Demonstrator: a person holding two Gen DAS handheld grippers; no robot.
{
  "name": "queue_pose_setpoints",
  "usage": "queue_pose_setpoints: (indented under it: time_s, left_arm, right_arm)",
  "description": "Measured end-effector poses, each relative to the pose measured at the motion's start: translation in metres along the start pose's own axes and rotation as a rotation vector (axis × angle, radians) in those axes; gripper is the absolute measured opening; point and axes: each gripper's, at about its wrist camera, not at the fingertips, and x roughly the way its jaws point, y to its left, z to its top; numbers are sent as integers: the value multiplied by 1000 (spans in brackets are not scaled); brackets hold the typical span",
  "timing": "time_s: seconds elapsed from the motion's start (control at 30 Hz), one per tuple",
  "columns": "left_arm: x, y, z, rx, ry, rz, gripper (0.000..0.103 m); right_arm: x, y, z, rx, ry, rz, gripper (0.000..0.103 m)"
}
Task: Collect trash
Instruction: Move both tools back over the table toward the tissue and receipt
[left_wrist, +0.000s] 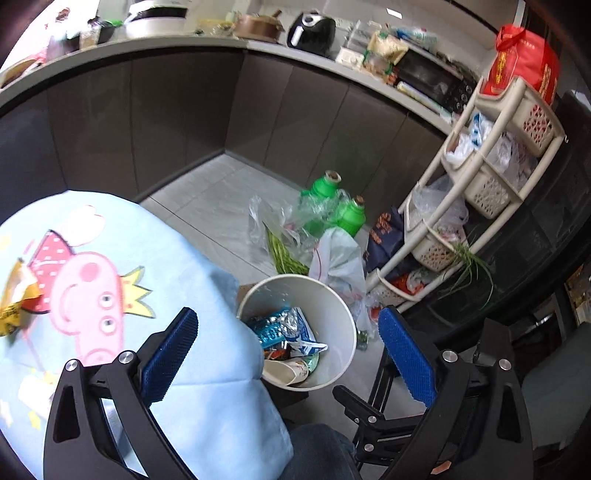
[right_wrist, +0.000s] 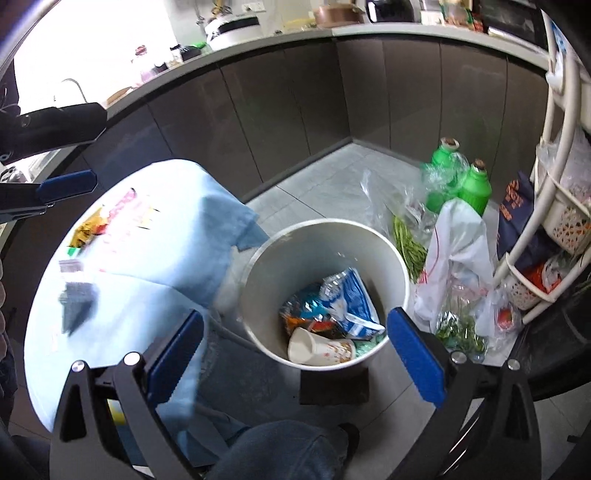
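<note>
your right gripper (right_wrist: 293, 350) hangs over the white bin (right_wrist: 397, 258), jaws spread wide w/ nothing between them. your left gripper (left_wrist: 288, 354) is likewise spread and empty, set over the table edge w/ the bin just beyond.

the bin sits on the floor just beside the round table (right_wrist: 177, 266), which has a pale blue cartoon cloth. inside the bin: a paper cup (right_wrist: 319, 349), a blue-white wrapper (right_wrist: 351, 299), other foil packets.

trash left on the table: a yellow snack wrapper (left_wrist: 14, 299) near the far edge, plus a small dark packet (right_wrist: 75, 304) and scraps, blurred.

judgement: the next step is to fetch another piece. go for the yellow wrapper w/ your left, approach low and flat, pinch the crumpled ridge not the cloth, then lift clear before swinging over the bin rim. bags and green bottles (left_wrist: 325, 188) on the floor stay well apart.
</note>
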Motion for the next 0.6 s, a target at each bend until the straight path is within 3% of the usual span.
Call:
queue_pose_setpoints:
  time_s: [0.33, 0.6]
  left_arm:
    - [-95, 26, -11, -87, -95, 128, 94]
    - [-147, 55, -29, -135, -144, 190, 94]
  right_arm:
    - [-47, 71, 15, -132, -71, 61, 100]
    - [-67, 130, 18, -238, -89, 138, 100]
